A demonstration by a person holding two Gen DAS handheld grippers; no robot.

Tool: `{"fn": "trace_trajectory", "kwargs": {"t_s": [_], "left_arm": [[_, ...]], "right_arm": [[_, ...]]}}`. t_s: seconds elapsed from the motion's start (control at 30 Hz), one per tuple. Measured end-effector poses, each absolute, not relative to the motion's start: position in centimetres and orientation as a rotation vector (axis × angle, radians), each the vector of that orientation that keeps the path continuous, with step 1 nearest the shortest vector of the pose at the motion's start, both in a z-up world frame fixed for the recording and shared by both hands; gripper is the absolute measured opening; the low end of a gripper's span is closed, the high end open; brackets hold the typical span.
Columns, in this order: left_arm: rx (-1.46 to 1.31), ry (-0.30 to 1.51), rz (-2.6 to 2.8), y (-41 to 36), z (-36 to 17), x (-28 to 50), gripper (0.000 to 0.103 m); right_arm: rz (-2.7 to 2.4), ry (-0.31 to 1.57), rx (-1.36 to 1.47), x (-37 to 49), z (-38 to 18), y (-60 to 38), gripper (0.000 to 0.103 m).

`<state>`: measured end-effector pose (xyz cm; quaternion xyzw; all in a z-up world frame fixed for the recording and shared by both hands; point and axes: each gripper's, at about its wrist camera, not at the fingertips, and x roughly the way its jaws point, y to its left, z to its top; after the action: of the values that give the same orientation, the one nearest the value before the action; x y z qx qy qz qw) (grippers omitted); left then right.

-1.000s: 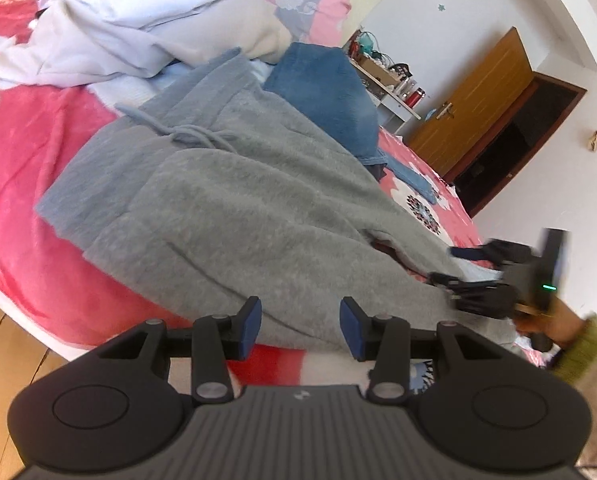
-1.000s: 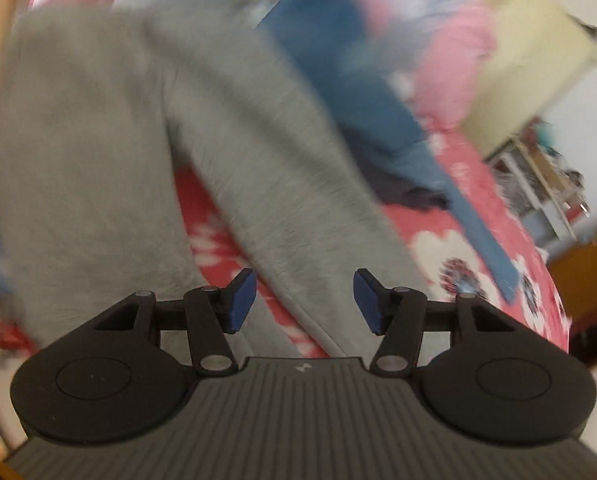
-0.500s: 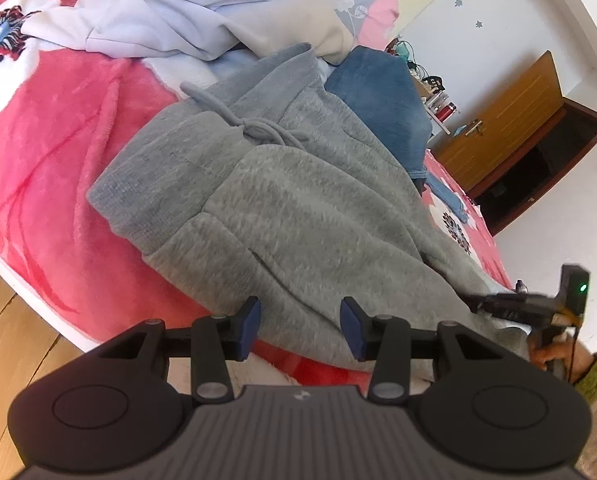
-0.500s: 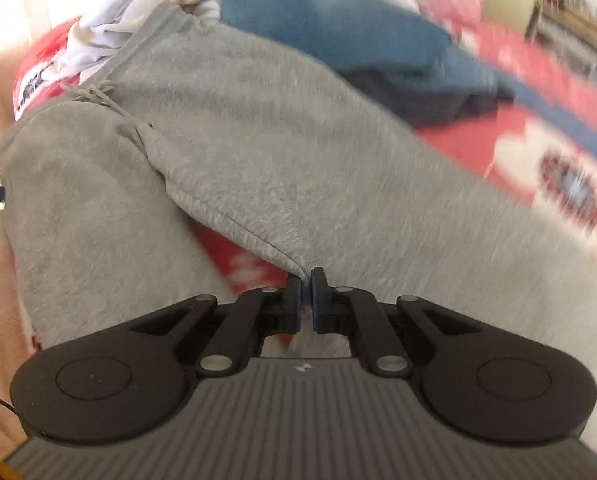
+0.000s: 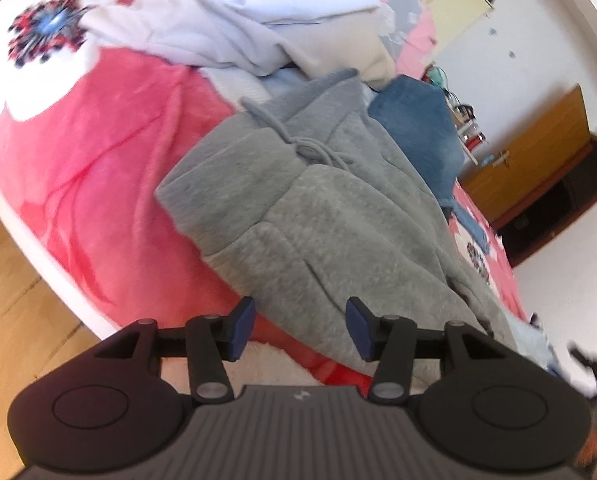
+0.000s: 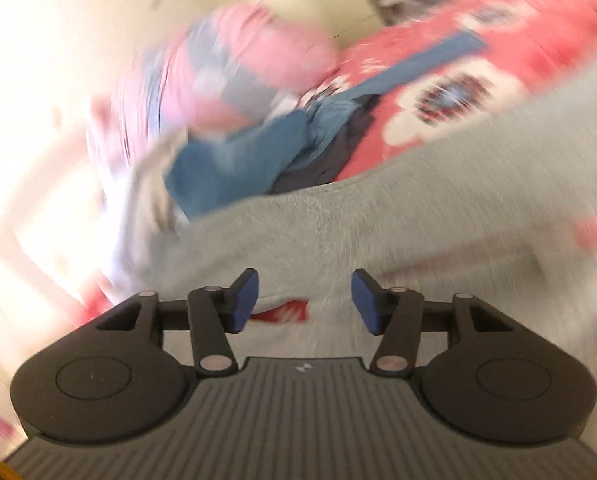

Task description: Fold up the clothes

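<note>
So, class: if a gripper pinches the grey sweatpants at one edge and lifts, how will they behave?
The grey sweatpants already lie in soft folds, so they would probably droop rather than hold shape. Their thick fleecy fabric suggests some weight. The loose drawstring would likely dangle.

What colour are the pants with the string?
Grey sweatpants, clearest in the left wrist view.

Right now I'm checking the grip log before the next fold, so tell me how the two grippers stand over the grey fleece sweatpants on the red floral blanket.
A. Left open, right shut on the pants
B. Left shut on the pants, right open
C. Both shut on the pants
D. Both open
D: the left gripper and the right gripper each show blue pads spread wide apart, with the grey fleece sweatpants lying unclamped beyond them.
</note>
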<state>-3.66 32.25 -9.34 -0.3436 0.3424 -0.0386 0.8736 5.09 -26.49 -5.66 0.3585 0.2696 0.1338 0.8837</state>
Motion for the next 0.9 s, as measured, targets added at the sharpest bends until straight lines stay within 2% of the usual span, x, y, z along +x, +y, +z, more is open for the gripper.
{"fn": "trace_trajectory", "kwargs": {"t_s": [0.03, 0.13, 0.4, 0.5, 0.63, 0.73, 0.9], "left_arm": [[-0.749, 0.713, -0.091, 32.4, -9.6, -3.7, 0.053], [-0.825, 0.716, -0.155, 32.4, -10.4, -3.1, 0.059], [-0.857, 0.666, -0.056, 31.3, -10.5, -2.0, 0.055], [-0.873, 0.621, 0.000, 31.2, -10.4, -2.3, 0.053], [-0.896, 0.548, 0.064, 31.1, -10.1, -2.7, 0.036], [-0.873, 0.422, 0.010, 30.8, -8.5, -3.7, 0.036], [-0.846, 0.492, 0.019, 30.9, -9.4, -2.7, 0.040]], "right_arm": [[0.274, 0.541, 0.844, 3.1, -6.6, -27.3, 0.061], [0.240, 0.477, 1.069, -2.8, -9.9, -28.9, 0.063], [-0.004, 0.371, 1.231, -11.4, -12.7, -32.8, 0.064], [0.002, 0.340, 1.215, -12.6, -12.7, -32.8, 0.064], [0.022, 0.364, 1.229, -12.6, -13.7, -32.7, 0.064], [0.041, 0.388, 1.255, -12.2, -14.5, -32.6, 0.064], [0.064, 0.401, 1.262, -11.9, -15.1, -32.4, 0.064]]}}
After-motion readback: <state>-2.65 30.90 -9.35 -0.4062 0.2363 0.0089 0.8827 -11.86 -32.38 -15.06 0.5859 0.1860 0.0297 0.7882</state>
